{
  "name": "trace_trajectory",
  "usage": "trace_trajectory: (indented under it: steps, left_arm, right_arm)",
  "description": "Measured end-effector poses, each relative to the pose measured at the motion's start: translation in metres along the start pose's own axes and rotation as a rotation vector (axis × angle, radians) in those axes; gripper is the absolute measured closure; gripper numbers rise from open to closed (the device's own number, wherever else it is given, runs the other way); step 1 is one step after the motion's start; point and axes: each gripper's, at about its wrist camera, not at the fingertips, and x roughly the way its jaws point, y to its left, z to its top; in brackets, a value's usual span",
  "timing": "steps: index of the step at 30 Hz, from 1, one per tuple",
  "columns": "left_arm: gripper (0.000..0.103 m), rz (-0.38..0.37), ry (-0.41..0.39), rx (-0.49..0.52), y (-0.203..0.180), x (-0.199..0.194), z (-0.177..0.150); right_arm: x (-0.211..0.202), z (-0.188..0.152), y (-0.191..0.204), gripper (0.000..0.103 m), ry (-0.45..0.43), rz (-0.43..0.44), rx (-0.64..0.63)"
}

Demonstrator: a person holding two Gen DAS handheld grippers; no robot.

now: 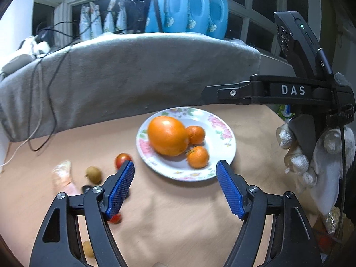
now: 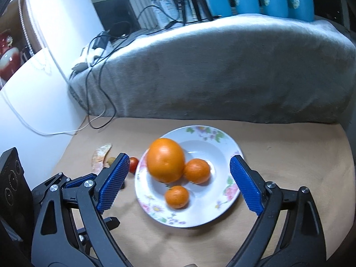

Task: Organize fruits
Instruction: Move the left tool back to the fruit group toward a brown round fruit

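A floral white plate (image 1: 224, 153) (image 2: 222, 204) holds a big orange (image 1: 168, 135) (image 2: 165, 160) and two small tangerines (image 1: 198, 156) (image 2: 197, 170). Left of the plate lie a red tomato (image 1: 122, 159) (image 2: 134, 163), a brownish longan (image 1: 94, 174), a peeled citrus segment (image 1: 62, 174) (image 2: 101, 155), a small red tomato (image 1: 115, 218) and another longan (image 1: 87, 248). My left gripper (image 1: 175, 187) is open and empty, just in front of the plate. My right gripper (image 2: 180, 182) is open and empty above the plate; its body shows in the left wrist view (image 1: 278, 90).
The fruits lie on a tan tabletop (image 1: 178, 222) (image 2: 289, 155). A grey cloth-covered block (image 1: 133, 77) (image 2: 222, 73) with cables stands behind it, with blue detergent bottles (image 1: 195, 9) beyond. A white wall (image 2: 33, 100) is at the left.
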Motion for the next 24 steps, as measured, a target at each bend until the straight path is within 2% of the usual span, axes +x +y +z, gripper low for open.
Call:
trace_trajectory:
  steps: [12, 24]
  left_arm:
    - [0.027, 0.096, -0.012, -0.072, 0.044, -0.035, -0.030]
    - [0.027, 0.125, 0.024, -0.153, 0.072, -0.045, -0.064]
  right_arm:
    - [0.014, 0.004, 0.049, 0.009, 0.033, 0.075, -0.091]
    - [0.052, 0.008, 0.098, 0.009, 0.127, 0.170, -0.156]
